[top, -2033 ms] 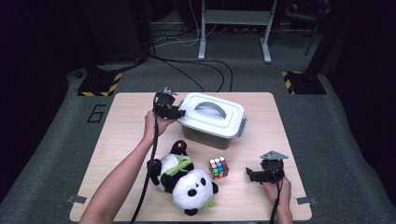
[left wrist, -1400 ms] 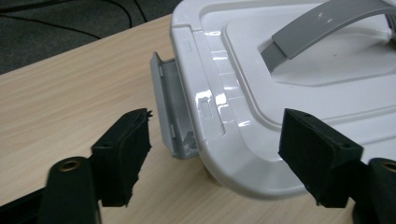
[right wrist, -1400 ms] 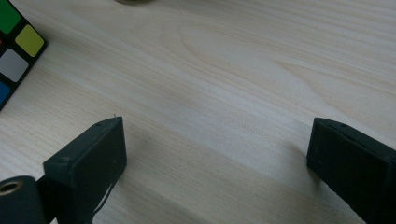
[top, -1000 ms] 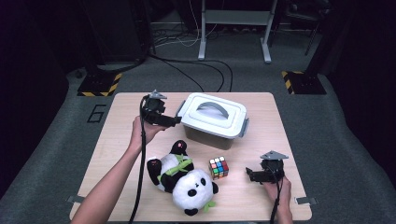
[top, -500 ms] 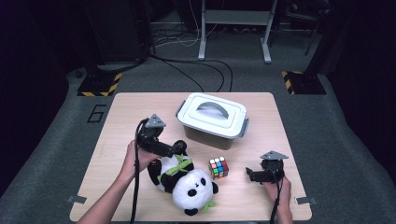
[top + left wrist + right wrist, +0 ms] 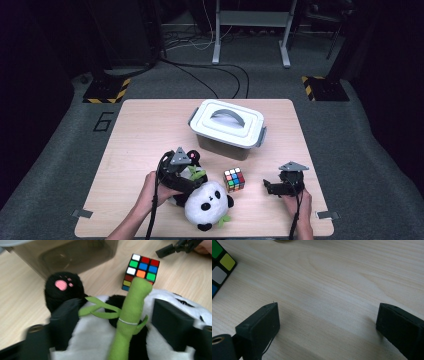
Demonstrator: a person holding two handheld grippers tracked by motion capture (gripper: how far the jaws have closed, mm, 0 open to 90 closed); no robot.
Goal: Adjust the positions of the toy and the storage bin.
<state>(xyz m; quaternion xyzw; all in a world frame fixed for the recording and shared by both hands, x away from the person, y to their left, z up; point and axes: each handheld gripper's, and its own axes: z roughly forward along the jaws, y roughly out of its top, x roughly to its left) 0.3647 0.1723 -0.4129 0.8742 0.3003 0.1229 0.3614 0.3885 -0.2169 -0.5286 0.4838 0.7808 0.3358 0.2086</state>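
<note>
your left tongs (image 6: 120, 322) have just been closing around the panda plush (image 6: 202, 197), straddling its belly and green bamboo stalk (image 6: 130, 312), pads at its sides, so it can lift whole. your right tongs (image 6: 327, 325) rest apart over bare tabletop (image 6: 342, 277), cube (image 6: 234, 179) between both tongs.

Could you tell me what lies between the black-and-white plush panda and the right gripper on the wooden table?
The multicoloured puzzle cube sits between the plush panda and the right gripper, with bare tabletop either side of it in the high view.
</note>
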